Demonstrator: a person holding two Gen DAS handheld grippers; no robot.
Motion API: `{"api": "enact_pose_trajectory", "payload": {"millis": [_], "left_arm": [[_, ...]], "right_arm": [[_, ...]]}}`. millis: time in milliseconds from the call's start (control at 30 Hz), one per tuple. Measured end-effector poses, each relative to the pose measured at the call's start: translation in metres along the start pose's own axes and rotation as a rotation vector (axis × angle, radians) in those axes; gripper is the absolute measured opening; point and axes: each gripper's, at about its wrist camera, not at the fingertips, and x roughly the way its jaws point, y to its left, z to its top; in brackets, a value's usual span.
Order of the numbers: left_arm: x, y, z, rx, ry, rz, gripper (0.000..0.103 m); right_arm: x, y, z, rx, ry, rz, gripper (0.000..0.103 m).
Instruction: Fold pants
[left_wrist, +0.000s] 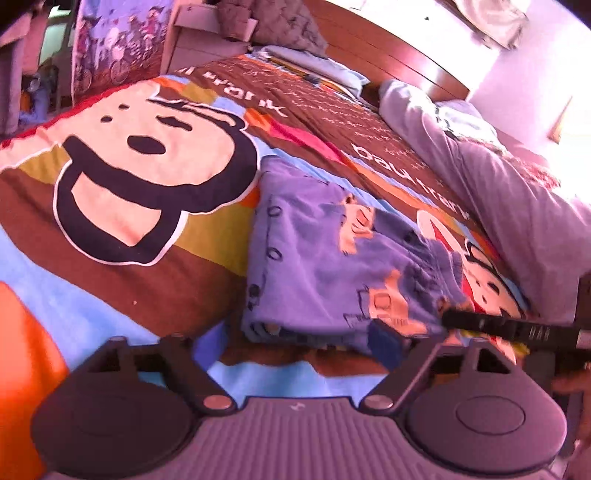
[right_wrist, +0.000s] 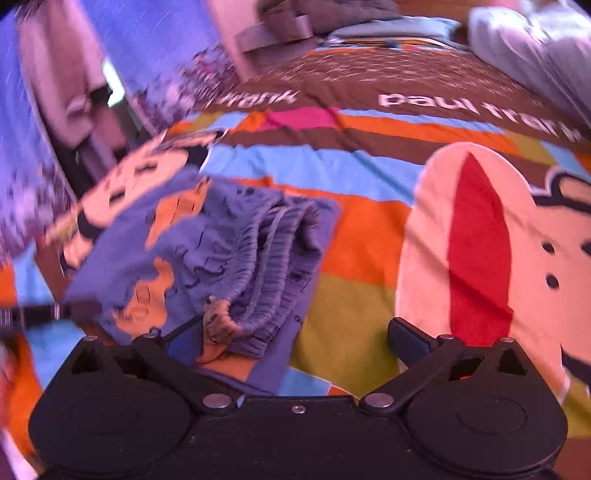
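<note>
The folded pants (left_wrist: 332, 266), blue-purple with orange cartoon patches, lie as a compact stack just right of the frame's centre on a striped bedspread (left_wrist: 207, 280) printed with a large cartoon monkey face at the left. The left gripper (left_wrist: 295, 354) fills the bottom of the frame with its jaws spread wide and nothing between them (the fingertips themselves are hard to make out), while the right gripper's dark finger (left_wrist: 491, 325) reaches in from the right edge over the near right corner of the pants. A grey rumpled blanket (left_wrist: 517, 206) lies along the right side.
</note>
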Motion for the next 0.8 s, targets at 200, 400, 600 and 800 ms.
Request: {"api": "enact_pose_trajectory", "payload": {"millis": [200, 400, 600, 800], "left_arm": [[-0.032, -0.024, 0.015, 0.143, -0.098, 0.127, 0.101], [0.009, -0.059, 0.091, 0.243, -0.14, 0.263, 0.103], [0.1, -0.078, 0.122, 0.45, 0.0, 0.262, 0.102], [0.154, -0.063, 0.12, 0.468, 0.08, 0.398, 0.101]], "right_arm": [[-0.018, 0.01, 0.008, -0.039, -0.11, 0.021, 0.102], [-0.006, 0.008, 0.043, -0.011, -0.228, -0.042, 0.102], [0.023, -0.012, 0.049, 0.067, -0.17, -0.093, 0.102], [0.038, -0.023, 0.04, 0.065, -0.106, -0.197, 0.102]]}}
